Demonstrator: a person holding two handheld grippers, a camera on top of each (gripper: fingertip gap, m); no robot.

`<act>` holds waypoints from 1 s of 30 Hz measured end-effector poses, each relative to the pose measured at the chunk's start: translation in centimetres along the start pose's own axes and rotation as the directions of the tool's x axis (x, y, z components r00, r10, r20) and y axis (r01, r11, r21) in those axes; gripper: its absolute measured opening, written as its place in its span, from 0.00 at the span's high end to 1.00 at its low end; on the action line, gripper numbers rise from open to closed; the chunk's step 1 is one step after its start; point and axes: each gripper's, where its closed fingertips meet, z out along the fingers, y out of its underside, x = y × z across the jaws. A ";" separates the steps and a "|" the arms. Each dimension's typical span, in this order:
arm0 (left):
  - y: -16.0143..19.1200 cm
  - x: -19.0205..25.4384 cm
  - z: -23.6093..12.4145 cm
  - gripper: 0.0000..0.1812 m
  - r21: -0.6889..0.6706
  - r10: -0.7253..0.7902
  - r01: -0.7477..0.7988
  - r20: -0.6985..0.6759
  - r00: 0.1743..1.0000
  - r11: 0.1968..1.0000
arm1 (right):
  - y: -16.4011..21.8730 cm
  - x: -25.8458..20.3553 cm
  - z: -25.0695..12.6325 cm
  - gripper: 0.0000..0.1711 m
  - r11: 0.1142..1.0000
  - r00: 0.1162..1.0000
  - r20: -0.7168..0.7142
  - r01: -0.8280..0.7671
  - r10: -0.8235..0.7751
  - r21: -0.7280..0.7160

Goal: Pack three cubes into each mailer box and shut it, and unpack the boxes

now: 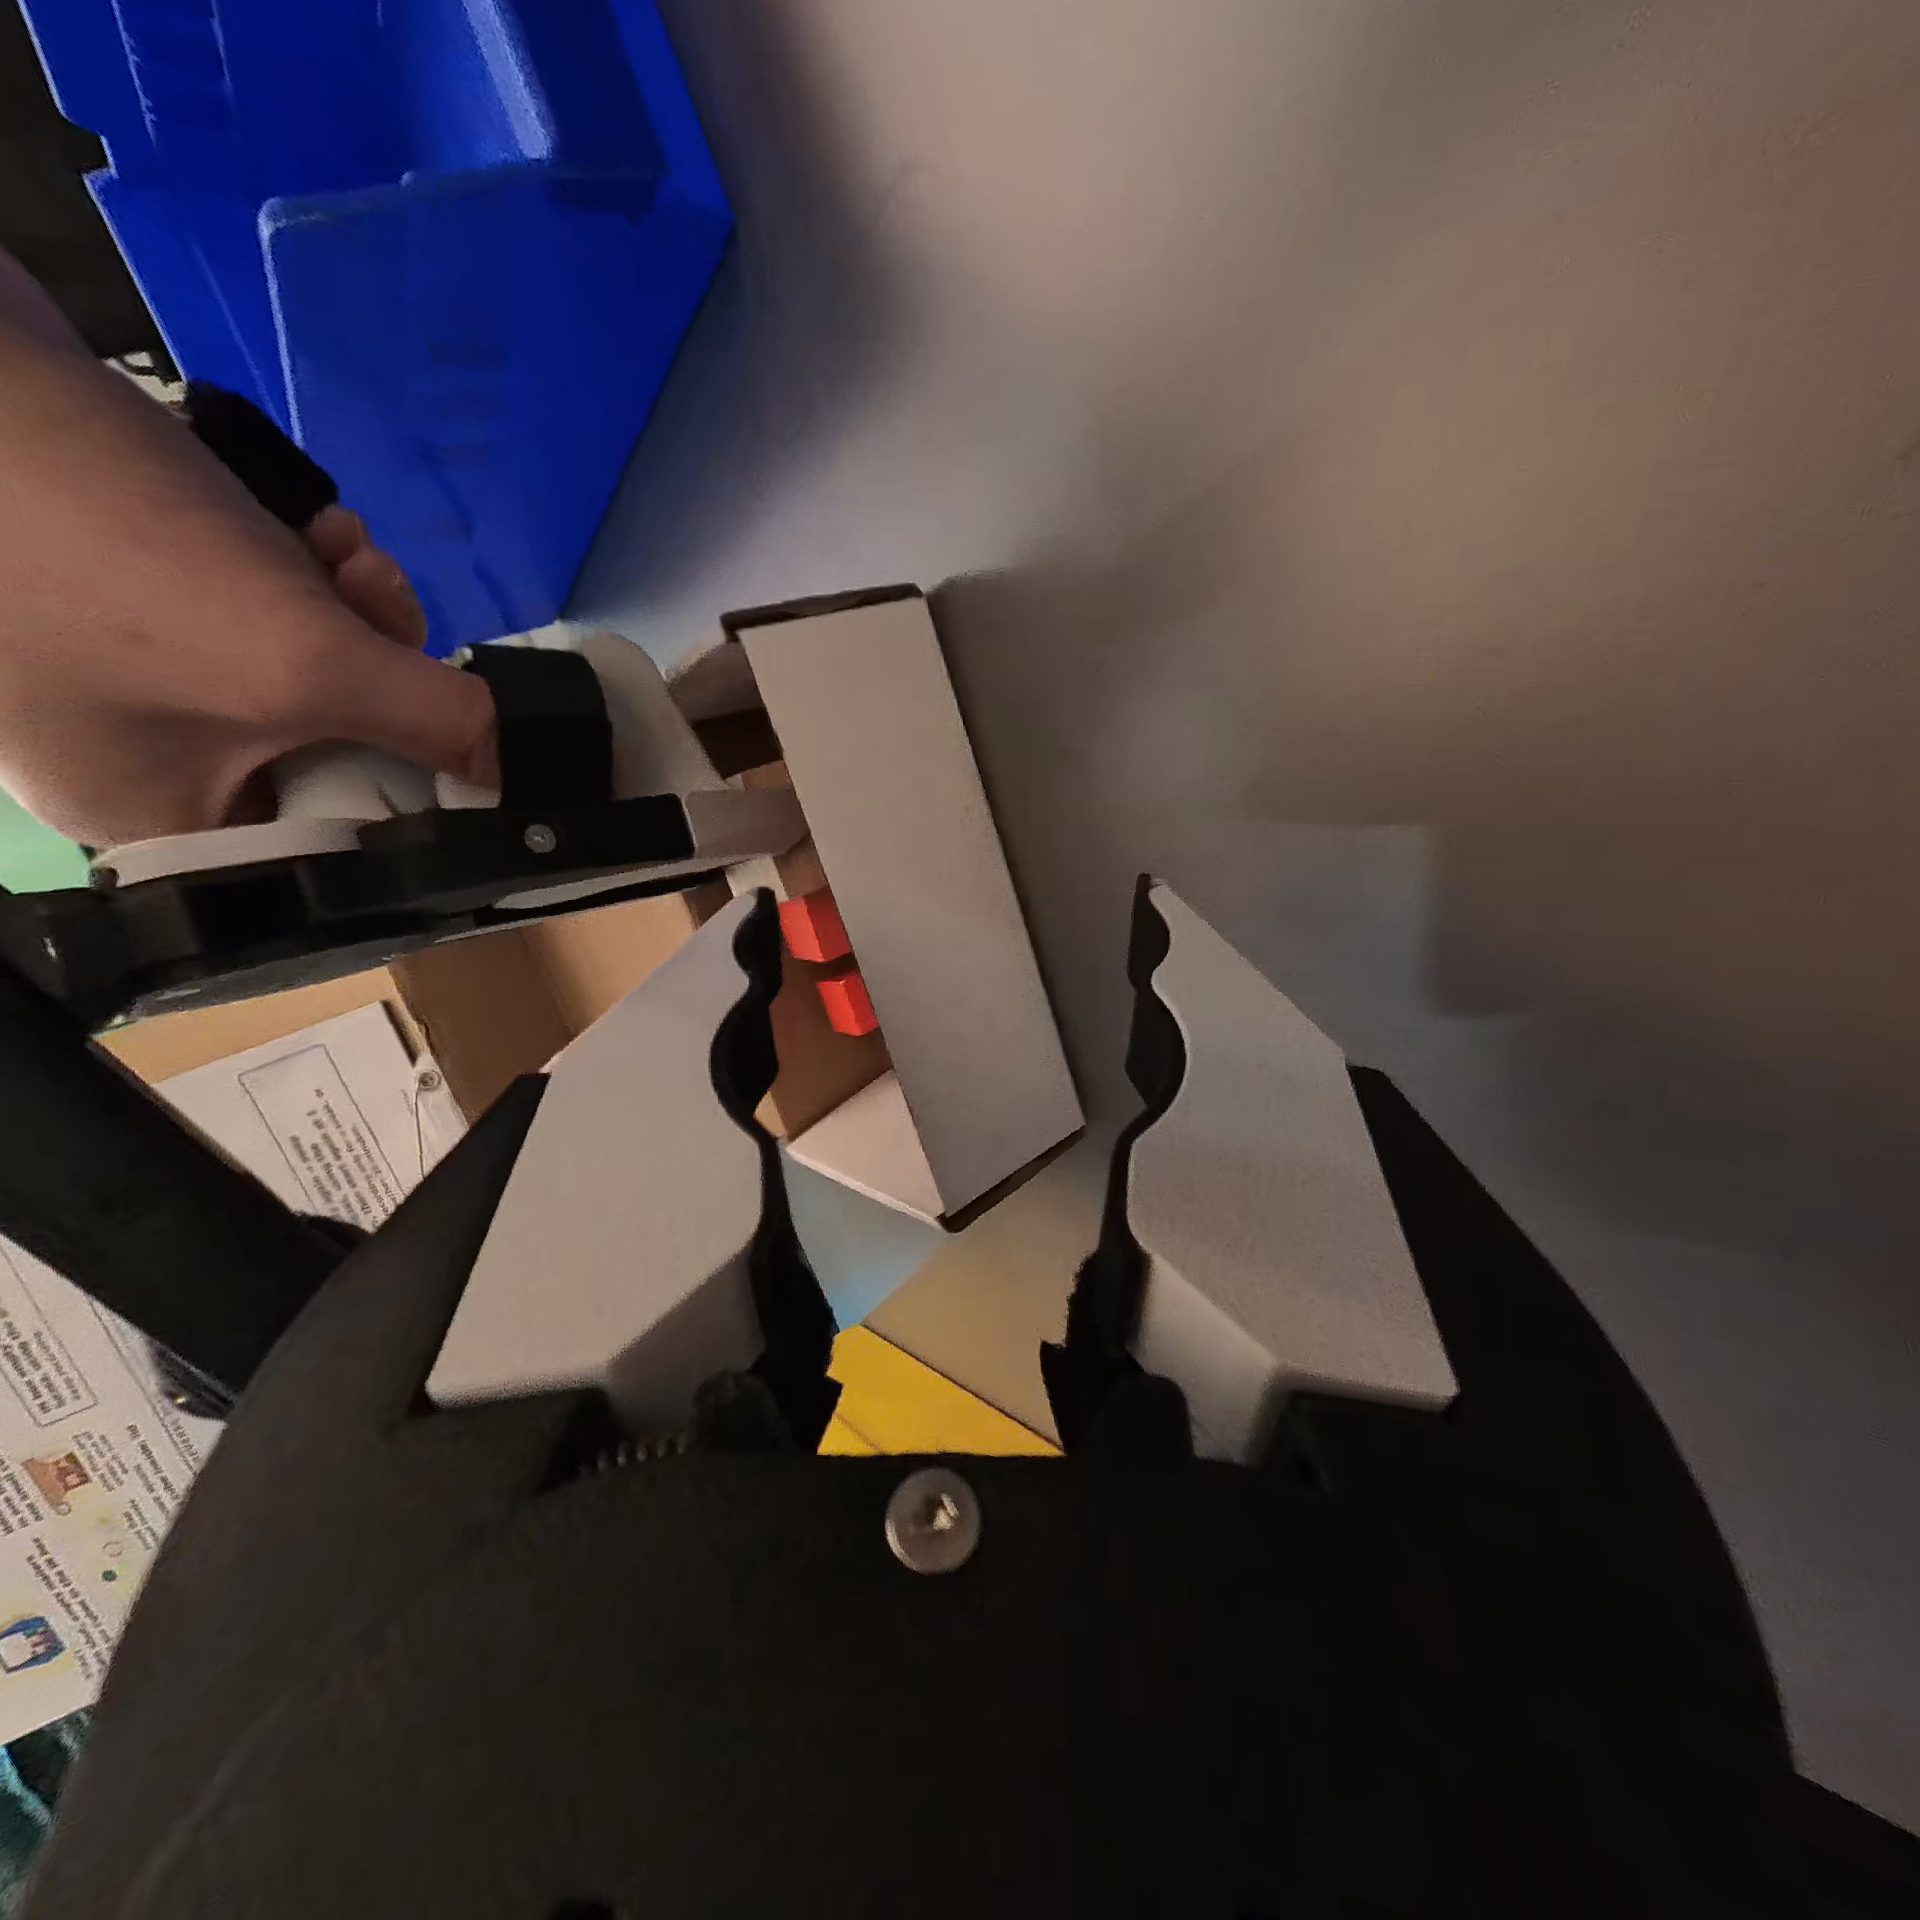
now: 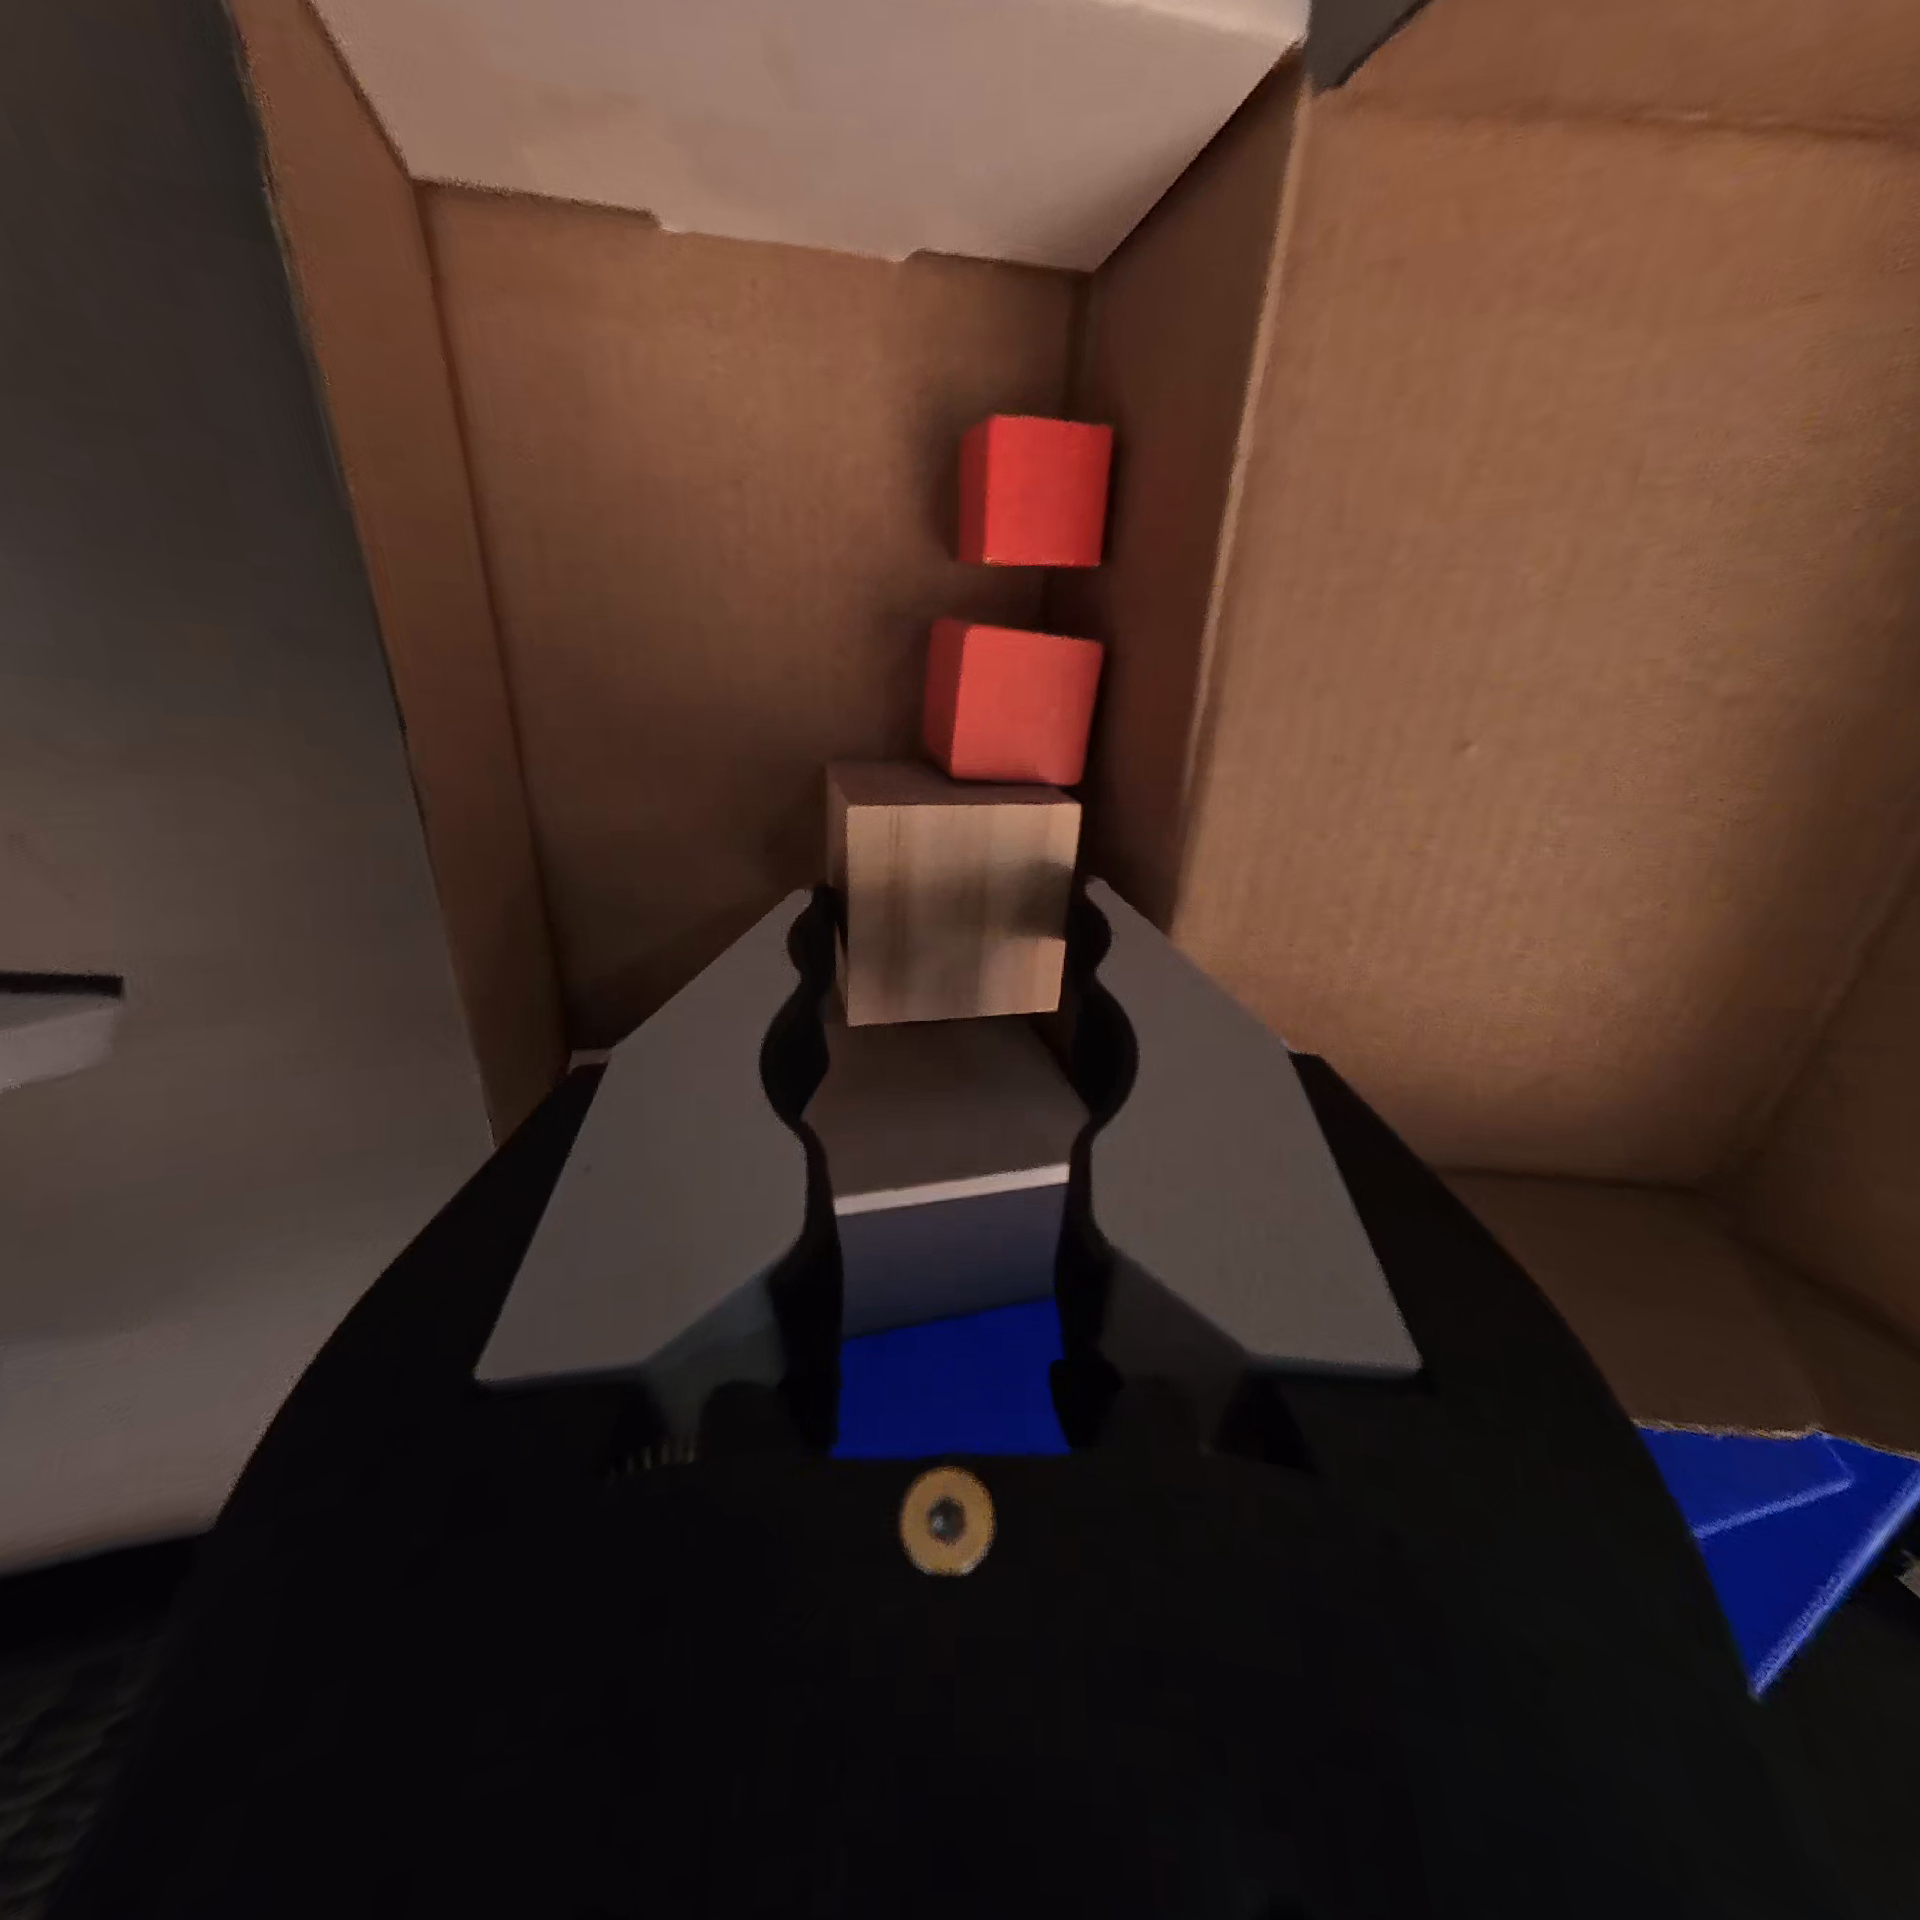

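Observation:
An open mailer box (image 1: 914, 883), white outside and brown inside, lies on the grey table. Two red cubes (image 2: 1034, 494) (image 2: 1013, 701) lie along its inner right wall; they also show in the left wrist view (image 1: 816, 925). My right gripper (image 2: 956, 899) is inside the box, shut on a plain wooden cube (image 2: 956, 935) just in front of the red ones. In the left wrist view the right gripper (image 1: 769, 831) reaches in from the left, held by a hand. My left gripper (image 1: 951, 909) is open and empty, its jaws either side of the box's white front wall.
A blue plastic bin (image 1: 416, 312) stands at the back left, and also shows in the right wrist view (image 2: 1766, 1538). The box's brown lid (image 2: 1558, 727) stands open to the right. Printed paper sheets (image 1: 312, 1122) lie at the left. A yellow patch (image 1: 914, 1392) shows beneath my left gripper.

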 end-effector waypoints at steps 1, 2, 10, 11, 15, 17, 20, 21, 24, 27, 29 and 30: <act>0.1 -0.1 0.0 0.64 0.002 -0.006 0.006 0.001 1.000 1.000 | -0.3 0.0 -0.1 0.74 1.000 1.000 -0.003 -0.001 0.001 0.011; 0.1 -0.2 -0.1 0.64 0.005 -0.012 0.012 0.002 1.000 1.000 | -0.6 0.0 -0.4 0.74 1.000 1.000 -0.001 -0.003 0.003 0.025; 0.4 -0.7 -0.1 0.64 0.006 -0.031 0.031 0.012 0.999 1.000 | -0.5 4.2 -9.6 0.74 0.982 0.973 -0.206 -0.068 0.103 0.174; 0.5 -0.7 -0.1 0.64 0.001 -0.031 0.031 0.015 0.999 1.000 | 0.6 5.4 -11.2 0.74 0.973 0.957 -0.242 -0.116 0.163 0.199; 0.6 -1.2 -0.2 0.64 0.004 -0.047 0.047 0.026 0.999 0.999 | 9.5 9.6 -14.9 0.74 0.859 0.806 -0.303 -0.454 0.509 0.236; 0.6 -1.5 -0.5 0.64 0.011 -0.058 0.058 0.032 0.998 0.998 | 14.4 10.0 -14.8 0.74 0.763 0.705 -0.290 -0.602 0.647 0.237; 0.7 -2.1 -1.0 0.63 0.033 -0.087 0.086 0.035 0.996 0.996 | 20.0 9.0 -12.8 0.74 0.621 0.572 -0.252 -0.755 0.781 0.211; 0.7 -2.5 -1.4 0.63 0.045 -0.112 0.111 0.036 0.993 0.993 | 21.3 8.4 -11.9 0.74 0.585 0.541 -0.238 -0.788 0.807 0.193; 1.4 -4.9 -2.9 0.66 0.102 -0.255 0.248 0.067 0.965 0.963 | 23.4 6.5 -9.0 0.74 0.487 0.465 -0.173 -0.864 0.868 0.126; 3.9 -8.5 -4.8 0.66 0.151 -0.511 0.496 0.091 0.855 0.855 | 24.9 5.6 -6.7 0.74 0.374 0.360 -0.151 -0.925 0.921 0.073; 5.8 -10.7 -6.5 0.66 0.207 -0.634 0.606 0.105 0.766 0.768 | 26.0 5.0 -5.4 0.74 0.268 0.263 -0.161 -0.963 0.951 0.012; 7.2 -11.8 -7.4 0.66 0.223 -0.672 0.638 0.142 0.727 0.737 | 26.7 4.6 -4.9 0.74 0.223 0.223 -0.181 -0.975 0.958 -0.021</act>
